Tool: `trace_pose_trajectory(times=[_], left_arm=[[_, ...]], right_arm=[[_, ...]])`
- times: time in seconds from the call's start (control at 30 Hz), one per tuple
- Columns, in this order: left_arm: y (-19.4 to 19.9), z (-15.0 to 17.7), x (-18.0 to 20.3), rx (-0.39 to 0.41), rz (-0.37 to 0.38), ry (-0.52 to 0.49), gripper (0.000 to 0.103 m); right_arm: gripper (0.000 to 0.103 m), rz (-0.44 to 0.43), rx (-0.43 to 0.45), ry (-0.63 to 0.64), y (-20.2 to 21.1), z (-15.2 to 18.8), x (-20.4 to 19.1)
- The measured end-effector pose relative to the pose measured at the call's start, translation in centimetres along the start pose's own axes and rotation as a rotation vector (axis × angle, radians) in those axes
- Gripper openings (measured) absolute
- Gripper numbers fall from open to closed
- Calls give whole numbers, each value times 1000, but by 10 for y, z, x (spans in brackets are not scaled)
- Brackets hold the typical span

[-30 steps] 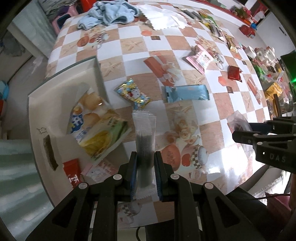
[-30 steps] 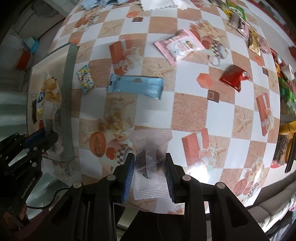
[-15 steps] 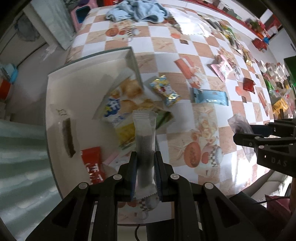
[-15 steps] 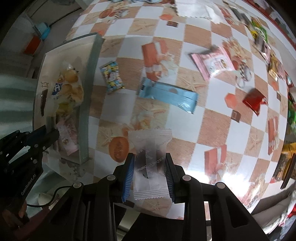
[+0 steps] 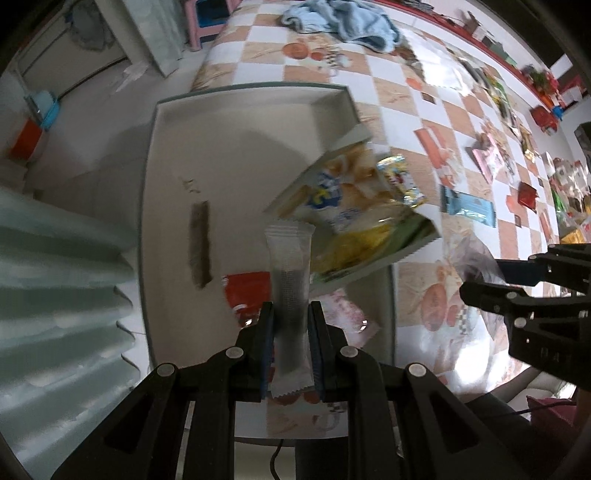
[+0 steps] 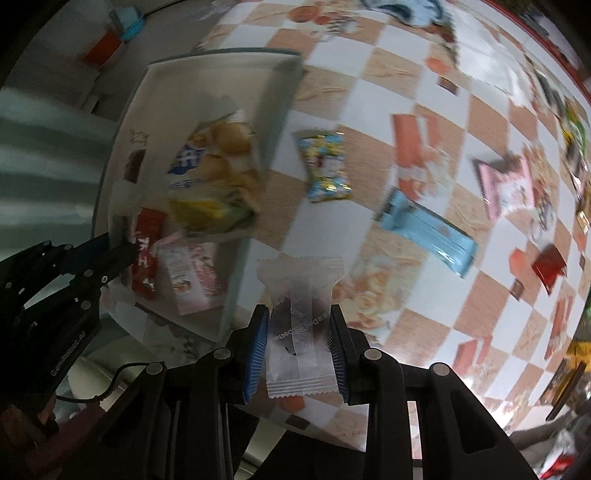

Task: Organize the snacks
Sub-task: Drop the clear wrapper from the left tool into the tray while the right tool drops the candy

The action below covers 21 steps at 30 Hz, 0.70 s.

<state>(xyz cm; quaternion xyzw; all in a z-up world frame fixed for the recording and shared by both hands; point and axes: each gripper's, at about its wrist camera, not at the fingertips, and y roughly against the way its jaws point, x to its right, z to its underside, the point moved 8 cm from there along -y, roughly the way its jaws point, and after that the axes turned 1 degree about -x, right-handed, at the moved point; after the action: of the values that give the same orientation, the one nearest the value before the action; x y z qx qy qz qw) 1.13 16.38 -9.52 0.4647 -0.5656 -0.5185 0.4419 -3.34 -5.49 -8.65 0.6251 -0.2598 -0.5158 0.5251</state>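
Note:
My left gripper (image 5: 290, 314) is shut on a long clear stick packet (image 5: 289, 280) with dark contents, held above the near end of a shallow white box (image 5: 236, 155). In the box lie a large biscuit bag (image 5: 347, 218), a red packet (image 5: 245, 291) and a pink packet (image 5: 347, 314). My right gripper (image 6: 298, 325) is shut on a clear wrapped snack (image 6: 299, 314), held over the table just right of the box (image 6: 207, 85). The left gripper also shows in the right wrist view (image 6: 110, 254), at the box's near end.
On the checkered tablecloth lie a small colourful candy bag (image 6: 327, 166), a light blue bar (image 6: 428, 229), a pink snack bag (image 6: 508, 184) and a small red packet (image 6: 548, 264). More snacks crowd the far right edge. A blue cloth (image 5: 343, 22) lies at the far end.
Both grippers have moved left toward the box, each still holding its packet. The left one now hangs over the box's interior; the right one is close to the box's right wall.

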Motion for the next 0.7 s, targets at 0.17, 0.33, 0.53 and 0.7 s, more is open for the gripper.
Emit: trace_pose_trajectory(times=[0.17, 0.33, 0.53, 0.7], left_arm=[[-5, 6, -14, -14, 1, 24, 20], [-10, 11, -25, -27, 1, 36, 20], [-20, 11, -37, -41, 2, 52, 20], [-28, 8, -47, -48, 11, 76, 20]], right_arm=[[34, -17, -24, 66, -10, -5, -30], [34, -20, -58, 113, -25, -7, -53], [34, -39, -95, 118, -47, -19, -75], [34, -20, -94, 131, -56, -43, -85]])
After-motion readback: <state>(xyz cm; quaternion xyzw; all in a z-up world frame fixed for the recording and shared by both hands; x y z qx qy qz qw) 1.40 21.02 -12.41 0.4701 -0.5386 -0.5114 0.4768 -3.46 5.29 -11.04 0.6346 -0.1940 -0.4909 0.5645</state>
